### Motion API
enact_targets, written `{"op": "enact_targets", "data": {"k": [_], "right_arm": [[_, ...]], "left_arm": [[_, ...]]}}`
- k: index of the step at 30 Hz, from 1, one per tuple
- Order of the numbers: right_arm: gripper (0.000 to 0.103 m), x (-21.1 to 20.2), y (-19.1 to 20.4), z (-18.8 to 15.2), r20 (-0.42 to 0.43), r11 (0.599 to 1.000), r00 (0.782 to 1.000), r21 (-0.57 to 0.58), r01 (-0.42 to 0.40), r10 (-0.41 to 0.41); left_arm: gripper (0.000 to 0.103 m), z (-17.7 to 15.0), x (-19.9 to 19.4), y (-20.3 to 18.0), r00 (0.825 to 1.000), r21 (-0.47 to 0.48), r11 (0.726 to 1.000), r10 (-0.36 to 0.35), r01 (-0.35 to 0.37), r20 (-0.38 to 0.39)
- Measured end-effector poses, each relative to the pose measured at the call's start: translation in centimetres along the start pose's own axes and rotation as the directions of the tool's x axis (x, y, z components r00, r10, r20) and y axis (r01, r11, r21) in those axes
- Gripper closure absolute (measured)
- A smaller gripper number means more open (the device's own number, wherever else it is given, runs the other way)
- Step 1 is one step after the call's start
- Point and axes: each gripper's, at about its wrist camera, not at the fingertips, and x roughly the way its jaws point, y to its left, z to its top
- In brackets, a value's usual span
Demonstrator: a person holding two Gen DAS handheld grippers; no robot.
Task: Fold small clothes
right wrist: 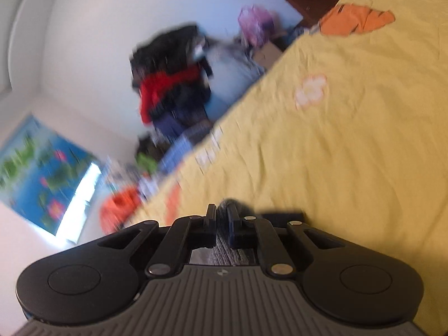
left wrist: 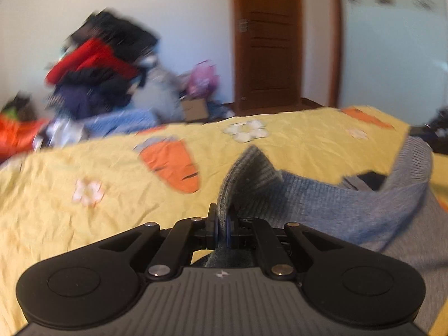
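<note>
Left wrist view: the left gripper (left wrist: 222, 224), at lower centre of the frame, is clenched on a fold of a grey-blue knit garment (left wrist: 322, 196), whose ribbed edge rises from between the pads and runs off to the right of the frame. The cloth lies partly lifted over a yellow bedspread (left wrist: 84, 224) printed with carrots and white flowers. A heap of dark and red clothes (left wrist: 103, 64) stands at upper left, beside a brown door (left wrist: 268, 42) at upper centre.

Right wrist view: the right gripper (right wrist: 222, 218), at lower centre, is closed on a dark tuft of the same knit, which shows between the fingers; how much cloth hangs below cannot be told. The bedspread fills the right half of this tilted frame, and the clothes heap sits at upper centre. Both frames are blurred.

Handling, as a judgement: the garment looks light, soft and limp, with no stiffness of its own, so it should sag between two held points and stretch a little along the rib. It seems neither slippery nor fragile. The firm ribbed hem or cuff appears the best place to grip, with the two holds set well apart so the cloth hangs flat for a fold.
</note>
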Motion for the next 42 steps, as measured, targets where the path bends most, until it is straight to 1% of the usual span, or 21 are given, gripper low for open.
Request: {"op": "enact_targets", "data": {"k": [2,3,4,5,6,9,14,16,18,20,23,26,28,29,30,31,32,34,37,40,42], "right_arm": [[0.085,0.3,-0.6,1.1,0.044,0.999,0.999,0.034,0.021,-0.022],[0.075,0.8,-0.8,1.3,0.031,0.998,0.998,0.031,0.05,-0.051],[0.061,1.3,-0.9,1.3,0.005,0.996,0.996,0.037,0.086,-0.086],[0.023,1.7,-1.0,1.2,-0.032,0.992,0.993,0.042,0.116,-0.115],[0.008,1.8,-0.9,0.7,-0.031,0.99,0.99,0.035,0.136,-0.135],[0.012,1.1,-0.3,-0.5,0.002,0.994,0.995,-0.043,0.098,-0.098],[0.019,0.3,0.7,-1.8,-0.045,0.968,0.977,-0.153,0.199,-0.208],[0.019,-1.2,1.5,-3.2,-0.042,0.945,0.973,-0.248,0.212,-0.229],[0.02,-2.9,1.9,-4.9,-0.057,0.924,0.968,-0.316,0.215,-0.244],[0.02,-4.4,2.0,-6.6,-0.093,0.912,0.962,-0.352,0.211,-0.258],[0.022,-6.0,2.2,-9.1,-0.163,0.909,0.951,-0.372,0.187,-0.262],[0.029,-7.1,2.7,-11.6,-0.201,0.893,0.938,-0.412,0.181,-0.283],[0.042,-7.3,3.0,-12.5,-0.201,0.885,0.936,-0.429,0.181,-0.288],[0.055,-7.1,3.0,-12.9,-0.206,0.884,0.934,-0.431,0.181,-0.292],[0.072,-6.7,2.8,-13.0,-0.221,0.883,0.927,-0.431,0.186,-0.303],[0.081,-6.3,2.7,-13.2,-0.227,0.883,0.923,-0.43,0.19,-0.31],[0.088,-6.3,2.9,-13.2,-0.225,0.884,0.926,-0.429,0.186,-0.304],[0.089,-7.5,4.0,-13.0,-0.204,0.892,0.946,-0.428,0.144,-0.25],[0.09,-10.7,5.3,-12.3,-0.157,0.884,0.966,-0.454,0.115,-0.206],[0.09,-12.4,2.6,-12.3,-0.152,0.891,0.948,-0.41,0.195,-0.278],[0.089,-12.0,1.0,-13.0,-0.171,0.886,0.932,-0.405,0.228,-0.318]], "left_arm": [[0.098,-0.6,1.2,1.3,0.998,-0.063,0.997,0.034,-0.036,-0.046],[0.098,-1.0,1.7,1.7,0.996,-0.073,0.996,0.054,-0.06,-0.075],[0.098,-1.4,2.1,2.0,0.993,-0.085,0.994,0.062,-0.07,-0.099],[0.098,-1.8,2.3,2.3,0.992,-0.104,0.992,0.059,-0.071,-0.111],[0.097,-2.3,2.5,2.7,0.991,-0.125,0.989,0.06,-0.076,-0.122],[0.095,-2.8,2.5,3.5,0.986,-0.167,0.98,0.089,-0.112,-0.141],[0.091,-3.5,-1.2,3.4,0.984,-0.213,0.966,0.122,-0.148,-0.129],[0.075,-5.0,-3.7,3.5,0.988,-0.272,0.955,0.086,-0.118,-0.127],[0.035,-7.0,-6.1,3.6,0.99,-0.336,0.937,0.052,-0.094,-0.131],[0.03,-9.1,-8.1,3.5,0.99,-0.403,0.912,0.019,-0.075,-0.141],[0.03,-11.6,-10.2,3.0,0.986,-0.472,0.881,-0.045,-0.036,-0.159],[0.03,-12.5,-11.0,1.6,0.985,-0.472,0.882,-0.086,0.005,-0.15],[0.03,-12.9,-10.6,0.9,0.982,-0.474,0.88,-0.1,0.011,-0.162],[0.031,-13.0,-10.4,0.4,0.985,-0.461,0.887,-0.095,0.017,-0.147],[0.037,-12.9,-10.2,-0.1,0.986,-0.434,0.901,-0.088,0.016,-0.145],[0.053,-12.6,-10.0,-0.3,0.984,-0.415,0.91,-0.081,0.009,-0.157],[0.096,-12.3,-9.9,-0.2,0.981,-0.418,0.908,-0.092,0.012,-0.173],[0.095,-12.0,-10.8,0.6,0.975,-0.463,0.884,-0.155,0.066,-0.157],[0.095,-12.1,-12.9,1.5,0.976,-0.401,0.913,-0.144,0.067,-0.165],[0.099,-13.7,-12.5,2.7,0.965,-0.395,0.919,-0.114,0.012,-0.235],[0.094,-14.2,-12.4,3.2,0.967,-0.42,0.907,-0.12,0.016,-0.223]]}}
